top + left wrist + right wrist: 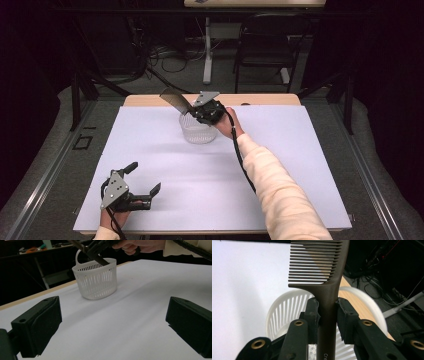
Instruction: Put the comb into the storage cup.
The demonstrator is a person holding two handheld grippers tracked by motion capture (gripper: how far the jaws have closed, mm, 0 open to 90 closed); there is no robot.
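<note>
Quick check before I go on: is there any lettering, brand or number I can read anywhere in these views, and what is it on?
"Cre": pale letters on the handle of the dark comb, cut off at the bottom edge of the right gripper view; the rest is out of frame.
White basket: no lettering that I can see.
Right gripper, left gripper: no markings readable.

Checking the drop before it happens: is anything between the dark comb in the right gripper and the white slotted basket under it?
Nothing visible. The right gripper holds the dark brown plastic comb by its handle over the white slotted plastic basket, whose mouth is open.
</note>
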